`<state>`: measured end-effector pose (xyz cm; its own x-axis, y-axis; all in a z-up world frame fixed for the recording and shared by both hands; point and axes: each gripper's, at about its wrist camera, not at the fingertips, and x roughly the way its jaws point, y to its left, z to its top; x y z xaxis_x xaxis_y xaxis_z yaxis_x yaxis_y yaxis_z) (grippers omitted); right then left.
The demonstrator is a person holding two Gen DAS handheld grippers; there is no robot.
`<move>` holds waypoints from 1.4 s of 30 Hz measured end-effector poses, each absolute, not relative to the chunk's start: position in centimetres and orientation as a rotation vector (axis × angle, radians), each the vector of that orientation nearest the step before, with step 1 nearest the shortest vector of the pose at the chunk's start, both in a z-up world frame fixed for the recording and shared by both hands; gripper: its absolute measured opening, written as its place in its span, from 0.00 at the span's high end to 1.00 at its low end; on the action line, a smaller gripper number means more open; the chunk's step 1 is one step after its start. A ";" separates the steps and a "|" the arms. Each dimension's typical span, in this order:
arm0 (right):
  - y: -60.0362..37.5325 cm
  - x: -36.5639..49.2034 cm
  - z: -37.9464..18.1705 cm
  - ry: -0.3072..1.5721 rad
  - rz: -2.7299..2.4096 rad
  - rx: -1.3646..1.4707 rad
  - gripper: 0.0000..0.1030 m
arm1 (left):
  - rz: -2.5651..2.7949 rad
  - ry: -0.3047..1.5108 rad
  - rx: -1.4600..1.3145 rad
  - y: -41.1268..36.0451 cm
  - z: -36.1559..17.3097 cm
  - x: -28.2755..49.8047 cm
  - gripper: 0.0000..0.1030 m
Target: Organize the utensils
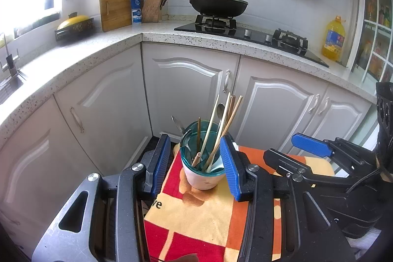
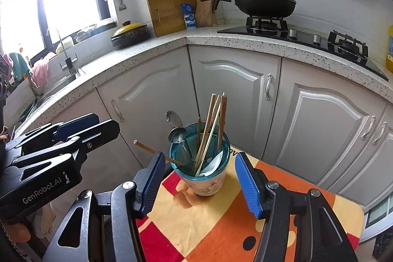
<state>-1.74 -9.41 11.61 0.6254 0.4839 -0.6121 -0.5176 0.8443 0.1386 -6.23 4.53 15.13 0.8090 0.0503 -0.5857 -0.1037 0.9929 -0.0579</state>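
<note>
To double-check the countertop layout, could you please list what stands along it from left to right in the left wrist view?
Yellow-lidded pot → wooden cutting board → blue packet → knife block → lidded wok on the stove → oil bottle.

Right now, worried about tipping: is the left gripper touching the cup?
Cannot tell. In the left wrist view the left gripper brackets the cup; its right finger overlaps the rim.

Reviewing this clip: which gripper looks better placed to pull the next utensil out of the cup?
Probably the left gripper: its open fingers flank the cup closely, with the chopsticks between them. The right gripper is open too, but sits farther back from the cup.
</note>
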 end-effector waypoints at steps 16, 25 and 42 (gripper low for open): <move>-9.3 -1.4 11.1 0.705 0.577 -0.047 0.44 | 0.079 0.631 -0.092 4.4 15.0 -5.9 0.60; -9.2 -1.3 10.9 0.715 0.580 -0.050 0.44 | 0.082 0.627 -0.090 4.4 14.8 -5.8 0.60; -9.3 -1.5 11.0 0.711 0.584 -0.048 0.43 | 0.088 0.631 -0.098 4.5 14.8 -5.8 0.60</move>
